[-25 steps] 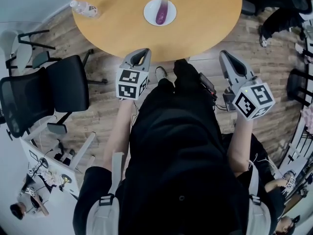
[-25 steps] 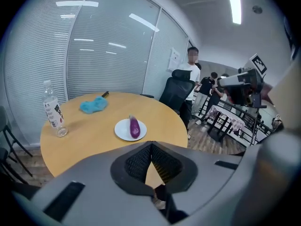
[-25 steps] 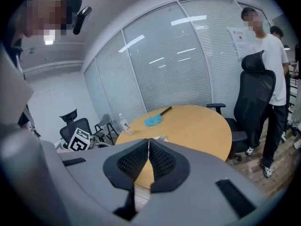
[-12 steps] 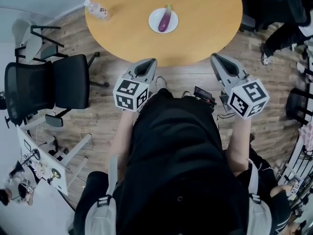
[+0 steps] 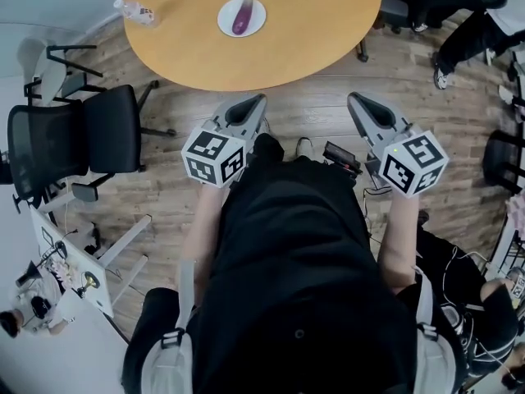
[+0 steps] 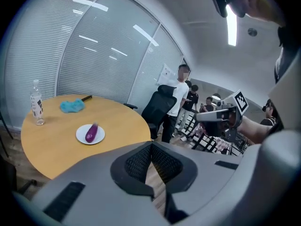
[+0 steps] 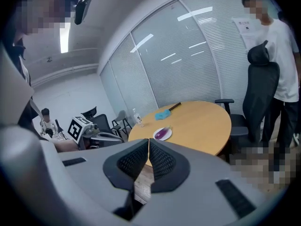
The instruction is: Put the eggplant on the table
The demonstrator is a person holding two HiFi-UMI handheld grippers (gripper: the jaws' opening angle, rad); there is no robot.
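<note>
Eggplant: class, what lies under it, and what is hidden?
A white plate lies under the eggplant, on the wooden table. The eggplant covers the plate's middle, so that part cannot be seen.

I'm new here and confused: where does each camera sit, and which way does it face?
Head view: on the person's head, looking steeply down at the floor and table; torso, forearms, left gripper and right gripper show.
Left gripper view: on the left gripper, facing the table along its shut jaws; the right gripper shows too.
Right gripper view: mirrored, its shut jaws ahead, left gripper in sight.
All three share the eggplant on its plate.
</note>
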